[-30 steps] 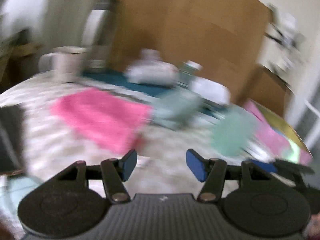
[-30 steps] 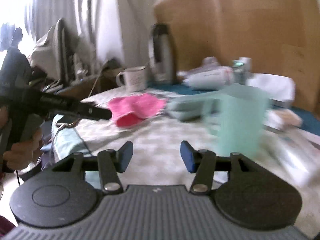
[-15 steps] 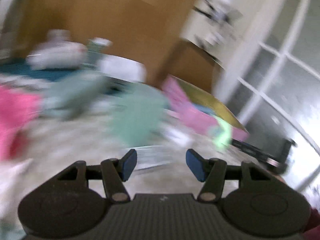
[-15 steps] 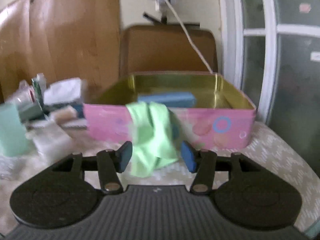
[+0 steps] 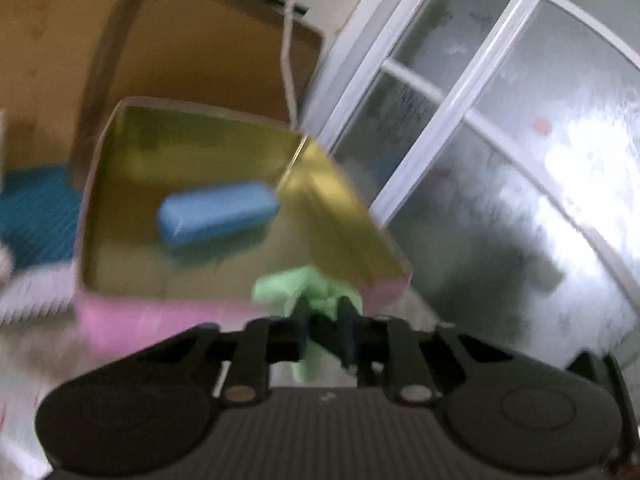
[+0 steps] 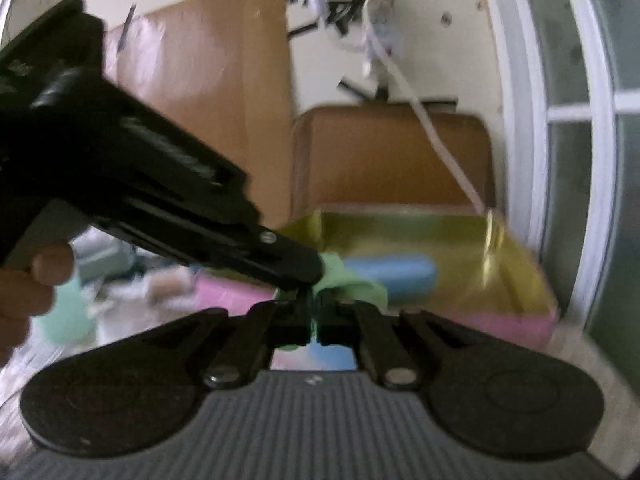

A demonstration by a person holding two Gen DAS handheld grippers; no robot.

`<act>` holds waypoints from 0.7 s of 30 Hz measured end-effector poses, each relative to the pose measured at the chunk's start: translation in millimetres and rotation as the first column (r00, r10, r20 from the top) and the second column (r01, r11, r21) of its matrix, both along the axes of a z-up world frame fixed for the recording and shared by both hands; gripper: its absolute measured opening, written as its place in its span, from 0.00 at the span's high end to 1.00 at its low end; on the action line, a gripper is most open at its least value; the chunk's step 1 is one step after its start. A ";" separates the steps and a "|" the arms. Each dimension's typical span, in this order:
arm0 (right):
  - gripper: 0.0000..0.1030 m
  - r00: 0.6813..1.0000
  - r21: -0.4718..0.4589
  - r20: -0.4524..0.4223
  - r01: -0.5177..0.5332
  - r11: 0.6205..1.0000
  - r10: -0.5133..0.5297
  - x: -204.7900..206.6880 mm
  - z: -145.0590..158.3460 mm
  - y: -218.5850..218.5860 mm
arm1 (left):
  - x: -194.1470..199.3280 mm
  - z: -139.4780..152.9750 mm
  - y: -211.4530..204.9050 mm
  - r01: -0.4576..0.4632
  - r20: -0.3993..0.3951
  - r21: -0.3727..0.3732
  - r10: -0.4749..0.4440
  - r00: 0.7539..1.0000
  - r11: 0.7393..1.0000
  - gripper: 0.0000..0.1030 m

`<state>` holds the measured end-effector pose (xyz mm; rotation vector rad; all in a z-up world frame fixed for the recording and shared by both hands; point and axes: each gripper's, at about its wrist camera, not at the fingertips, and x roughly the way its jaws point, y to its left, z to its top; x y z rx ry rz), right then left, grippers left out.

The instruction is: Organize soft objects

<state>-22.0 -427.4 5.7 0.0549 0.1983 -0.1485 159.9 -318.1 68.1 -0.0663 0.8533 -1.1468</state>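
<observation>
Pinching green cloth point(image 5: 316, 292) w/ both grippers, L point(image 5: 325, 330) + R point(image 6: 314, 322) | R view only: L hand point(image 6: 24, 292) | tin point(image 5: 160, 312)

The left wrist view looks forward along the left gripper point(image 5: 325, 322), from close above the near wall of the pink tin point(image 5: 160, 320), and is tilted. The right wrist view looks along the right gripper point(image 6: 315, 312), lower and more level, toward the same tin point(image 6: 516, 326). Both views share the green cloth point(image 5: 308, 286) point(image 6: 352, 286), the blue block point(image 5: 216, 212) point(image 6: 394, 276) and the window behind.
</observation>
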 end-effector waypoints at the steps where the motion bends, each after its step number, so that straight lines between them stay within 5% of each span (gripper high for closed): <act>1: 0.96 1.000 -0.003 0.012 0.015 1.000 -0.015 5.6 3.6 -5.5 | 3.8 5.7 -10.3 -0.007 0.008 -0.007 0.007 1.000 1.000 0.92; 4: 0.95 0.998 0.019 0.036 0.056 0.998 -0.057 25.4 13.0 -26.4 | 16.2 18.0 -39.3 -0.036 0.043 -0.016 0.037 0.998 0.999 0.93; 6: 0.87 0.993 -0.006 -0.027 0.117 0.993 -0.117 45.8 10.5 -37.7 | 23.1 13.7 -56.1 -0.089 0.069 0.018 0.087 0.994 0.996 0.89; 8: 0.55 0.976 -0.010 -0.128 0.178 0.984 -0.178 61.4 1.6 -47.0 | 26.1 1.3 -63.4 -0.167 0.091 0.104 0.158 0.983 0.980 0.90; 10: 0.55 0.975 0.069 -0.120 0.195 0.978 -0.186 44.9 -2.3 -49.7 | 18.1 -7.7 -53.8 -0.183 0.080 0.124 0.174 0.981 0.975 0.90; 13: 0.51 0.990 0.189 -0.027 0.142 0.972 -0.139 -2.0 -4.0 -35.5 | -16.5 -6.0 -17.3 -0.145 0.142 0.071 0.134 0.981 0.987 0.89; 16: 0.51 0.993 0.177 0.073 0.080 0.981 -0.094 -38.2 -5.9 -1.6 | -56.3 1.5 39.1 -0.087 0.215 0.012 0.082 0.973 0.996 0.86; 21: 0.51 0.970 0.134 0.088 -0.235 0.963 0.225 -40.6 -0.9 67.8 | -92.4 -4.4 158.7 -0.116 0.236 -0.028 0.119 0.964 0.993 0.81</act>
